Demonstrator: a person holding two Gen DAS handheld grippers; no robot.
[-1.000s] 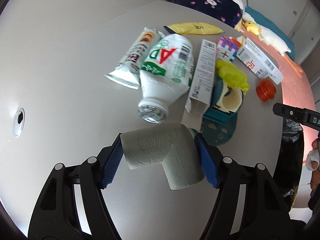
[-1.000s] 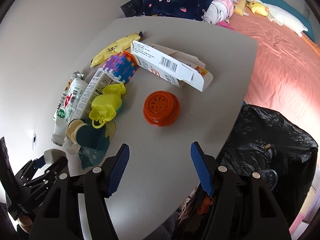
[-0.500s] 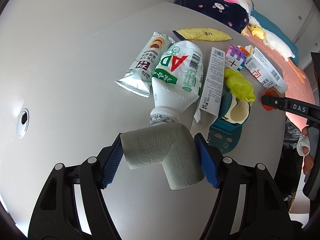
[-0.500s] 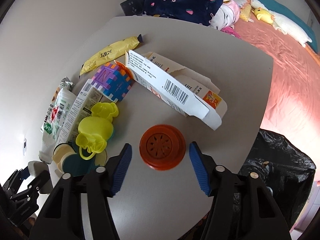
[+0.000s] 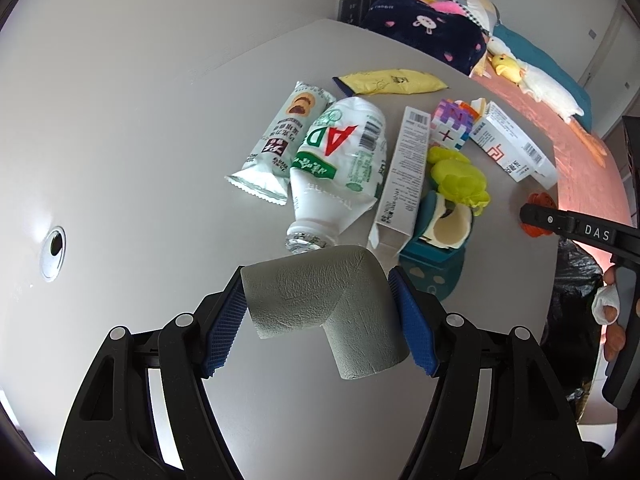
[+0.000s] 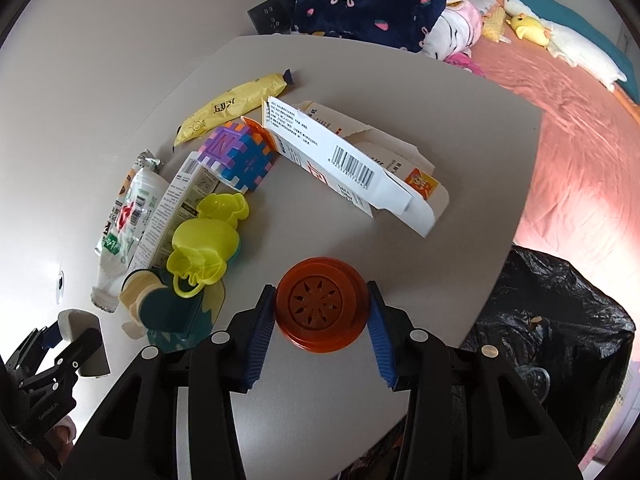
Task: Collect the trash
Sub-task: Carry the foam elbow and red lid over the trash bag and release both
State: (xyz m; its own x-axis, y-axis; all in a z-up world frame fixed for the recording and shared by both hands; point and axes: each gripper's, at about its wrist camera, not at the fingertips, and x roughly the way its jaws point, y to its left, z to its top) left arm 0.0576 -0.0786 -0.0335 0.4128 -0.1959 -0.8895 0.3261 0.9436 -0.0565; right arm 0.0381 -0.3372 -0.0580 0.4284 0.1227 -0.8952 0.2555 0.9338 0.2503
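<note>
A grey table (image 6: pixel 460 128) fills both views, with a pink bed (image 6: pixel 580 128) behind it and a black trash bag (image 6: pixel 560 320) hanging open just off the table's near right edge. Litter lies in a loose cluster on the table. Largest is a long white carton (image 6: pixel 344 160) with a barcode, torn open at one end. Next comes a crushed white plastic bottle (image 5: pixel 340 168) with red and green print, lying on its side, cap end toward the camera. Touching its left side is a pale snack wrapper (image 5: pixel 276 148); on its right lies a narrow white box (image 5: pixel 404 176). Behind them is a yellow wrapper (image 5: pixel 392 81). A colourful puzzle cube (image 6: pixel 240 156), a yellow-green plastic toy (image 6: pixel 204 244) and a teal toy (image 6: pixel 172 312) sit among them.

The left gripper (image 5: pixel 320 312) clamps a grey foam pipe elbow (image 5: pixel 324 304), bent at a right angle, rough-skinned, held above the table. The right gripper (image 6: pixel 322 312) has its blue pads (image 6: pixel 260 336) against both sides of a round orange lid (image 6: pixel 322 308) with a star-shaped cutout, which sits near the table edge beside the bag.
</note>
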